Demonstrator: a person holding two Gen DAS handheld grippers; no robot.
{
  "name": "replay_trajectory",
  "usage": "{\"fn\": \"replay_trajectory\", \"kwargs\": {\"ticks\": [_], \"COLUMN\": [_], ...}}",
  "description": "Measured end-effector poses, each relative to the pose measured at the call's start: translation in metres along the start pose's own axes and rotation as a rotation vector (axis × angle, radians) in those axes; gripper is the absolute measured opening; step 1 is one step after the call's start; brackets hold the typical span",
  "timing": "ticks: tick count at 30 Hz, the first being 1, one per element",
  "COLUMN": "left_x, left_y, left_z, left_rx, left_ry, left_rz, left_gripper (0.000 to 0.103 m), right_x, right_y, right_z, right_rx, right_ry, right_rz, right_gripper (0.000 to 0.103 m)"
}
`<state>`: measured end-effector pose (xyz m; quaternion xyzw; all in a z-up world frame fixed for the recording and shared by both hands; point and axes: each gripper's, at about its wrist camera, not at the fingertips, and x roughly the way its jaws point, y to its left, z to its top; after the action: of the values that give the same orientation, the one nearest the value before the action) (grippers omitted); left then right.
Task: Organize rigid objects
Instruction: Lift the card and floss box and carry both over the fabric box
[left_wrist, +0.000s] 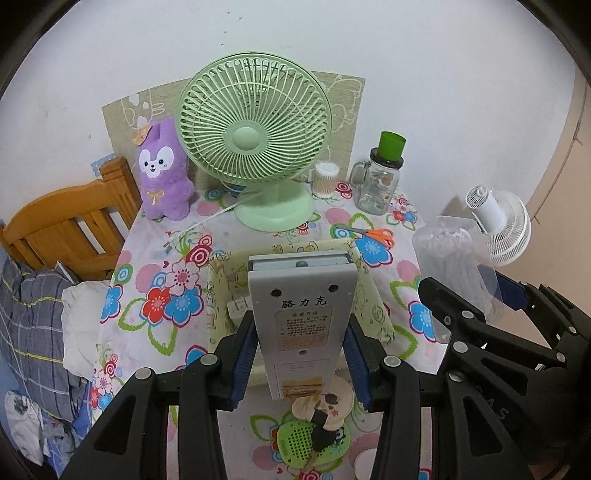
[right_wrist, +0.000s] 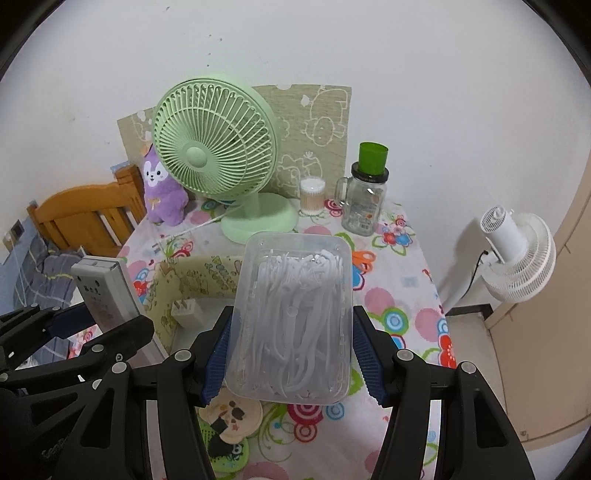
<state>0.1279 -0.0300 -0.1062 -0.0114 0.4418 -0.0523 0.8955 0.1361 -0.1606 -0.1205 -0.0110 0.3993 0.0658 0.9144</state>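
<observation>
Two grips at once: your left gripper (left_wrist: 301, 354) clamps its fingers on the grey remote (left_wrist: 302, 295), your right gripper (right_wrist: 291, 360) squeezes the clear box (right_wrist: 291, 317), both lifted over the yellow bin (right_wrist: 192, 284) beyond your fingers on the desk (left_wrist: 155, 295).

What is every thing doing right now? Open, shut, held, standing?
left gripper: shut on grey remote
right gripper: shut on clear plastic box, lid closed
green fan: upright
glass jar: lidded
orange scissors: closed, flat
fabric bin: open
</observation>
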Motion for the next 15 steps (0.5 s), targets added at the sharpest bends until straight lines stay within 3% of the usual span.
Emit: {"fn": "replay_trajectory", "kwargs": {"ticks": [15], "left_x": [0.030], "left_y": [0.001], "left_z": [0.022], "left_rx": [-0.002], "left_ry": [0.011], "left_rz": [0.014], "left_gripper": [0.046], "right_x": [0.030], "right_y": [-0.011], "right_z": [0.018], "right_rx": [0.009], "right_ry": [0.034], "right_rz": [0.013], "right_gripper": [0.063]}}
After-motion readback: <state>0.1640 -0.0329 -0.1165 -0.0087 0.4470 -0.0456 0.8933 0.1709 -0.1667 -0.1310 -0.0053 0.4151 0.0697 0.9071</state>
